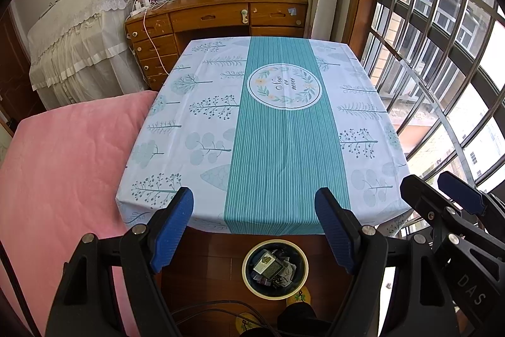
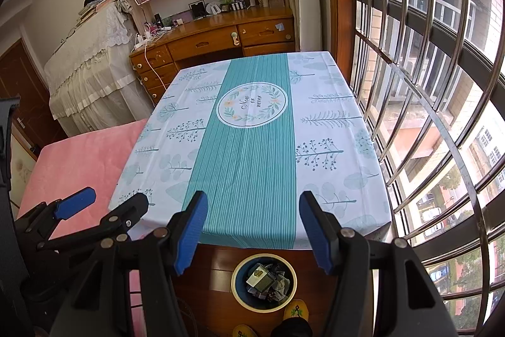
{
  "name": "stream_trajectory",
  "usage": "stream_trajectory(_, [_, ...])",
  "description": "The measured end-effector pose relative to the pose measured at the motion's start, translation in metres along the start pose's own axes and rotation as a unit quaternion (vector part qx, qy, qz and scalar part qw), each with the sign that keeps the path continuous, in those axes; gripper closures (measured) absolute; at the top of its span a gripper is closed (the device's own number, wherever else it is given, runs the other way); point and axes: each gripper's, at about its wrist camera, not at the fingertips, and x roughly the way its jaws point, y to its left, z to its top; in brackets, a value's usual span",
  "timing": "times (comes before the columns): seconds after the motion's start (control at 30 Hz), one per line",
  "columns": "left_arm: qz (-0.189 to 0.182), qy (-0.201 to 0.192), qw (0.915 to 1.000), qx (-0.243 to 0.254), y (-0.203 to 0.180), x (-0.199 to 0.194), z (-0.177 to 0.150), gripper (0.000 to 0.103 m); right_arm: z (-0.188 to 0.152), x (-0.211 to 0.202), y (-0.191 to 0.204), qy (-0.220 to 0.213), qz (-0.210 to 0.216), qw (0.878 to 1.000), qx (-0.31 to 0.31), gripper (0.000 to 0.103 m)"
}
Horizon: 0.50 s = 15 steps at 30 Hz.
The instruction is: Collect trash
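teal-striped cloth (image 1: 277,147) covers the table, top bare. trash (image 1: 274,270) sits in the bin (image 1: 249,281) on the wood floor, below the table's near edge. left gripper (image 1: 258,226) jaws apart, holding nothing. right gripper (image 2: 254,231) likewise apart, nothing between them.
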Motion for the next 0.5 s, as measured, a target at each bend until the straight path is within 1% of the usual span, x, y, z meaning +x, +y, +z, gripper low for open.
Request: stream_trajectory(0.5, [0.001,0.008,1.0000,0.003,-0.0008,0.0048,0.0008,0.025,-0.0001,0.0032,-0.0035,0.007,0.001,1.000,0.003,0.042])
